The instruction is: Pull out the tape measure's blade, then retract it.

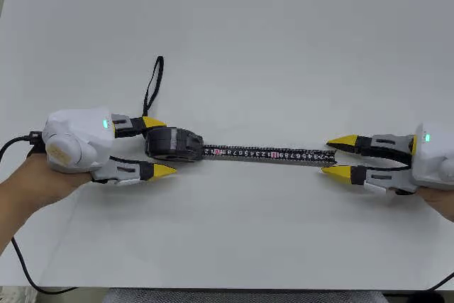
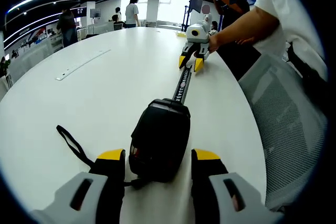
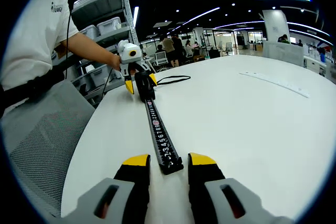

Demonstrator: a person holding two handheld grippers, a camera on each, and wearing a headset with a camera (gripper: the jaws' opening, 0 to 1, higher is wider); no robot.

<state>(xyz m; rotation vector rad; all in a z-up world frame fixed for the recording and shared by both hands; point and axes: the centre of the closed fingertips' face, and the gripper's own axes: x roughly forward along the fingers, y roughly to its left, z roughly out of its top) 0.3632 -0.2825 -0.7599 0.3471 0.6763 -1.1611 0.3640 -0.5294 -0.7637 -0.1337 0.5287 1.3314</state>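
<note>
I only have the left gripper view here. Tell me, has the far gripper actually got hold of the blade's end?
Observer: No. In the right gripper view the right gripper is open, and the tip of the blade lies on the table between its jaws, with a gap on each side.
Operator: Anything trailing behind my gripper?
Observer: Yes. In the head view a black cable runs from the rear of the left gripper and drops past the table's near edge.
Operator: Any status lights?
Observer: A green light glows on each gripper's body in the head view.
</note>
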